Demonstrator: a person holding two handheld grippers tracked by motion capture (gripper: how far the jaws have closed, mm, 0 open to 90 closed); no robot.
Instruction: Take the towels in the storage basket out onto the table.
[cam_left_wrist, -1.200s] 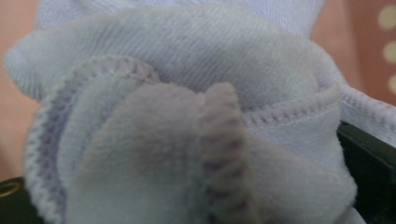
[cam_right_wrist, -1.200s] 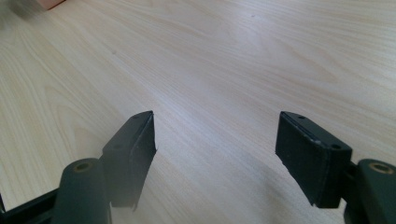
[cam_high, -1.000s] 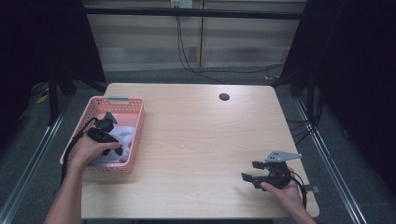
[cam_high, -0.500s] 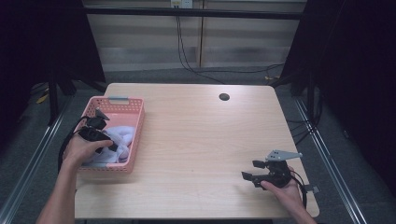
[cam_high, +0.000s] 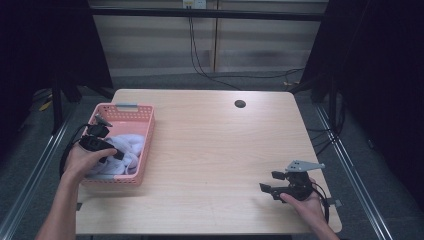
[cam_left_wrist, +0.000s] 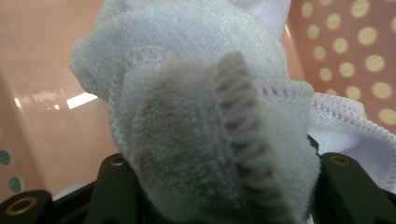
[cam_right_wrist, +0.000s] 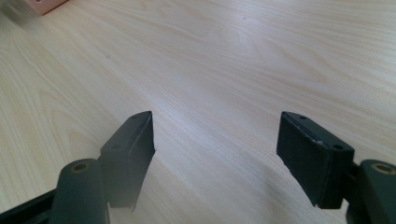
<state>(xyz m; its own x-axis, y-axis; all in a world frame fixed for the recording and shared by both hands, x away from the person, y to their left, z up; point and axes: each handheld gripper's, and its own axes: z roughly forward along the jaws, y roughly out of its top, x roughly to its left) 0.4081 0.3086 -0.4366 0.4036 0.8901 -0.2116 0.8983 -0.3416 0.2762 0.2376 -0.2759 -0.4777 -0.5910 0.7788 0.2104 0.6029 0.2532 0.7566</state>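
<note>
Basket, pink and pierced with holes, sits at the left edge of the table, with a pile of white cloth inside it. The left gripper is down in the basket over that pile; its jaws have just been closing, and in the left gripper view a thick fold of the cloth sits bunched between them, gripped. The middle of the table is bare wood, with a small dark hole near the far edge. Near the front right corner the right gripper rests low over the wood, its jaws wide apart with nothing between them.
</note>
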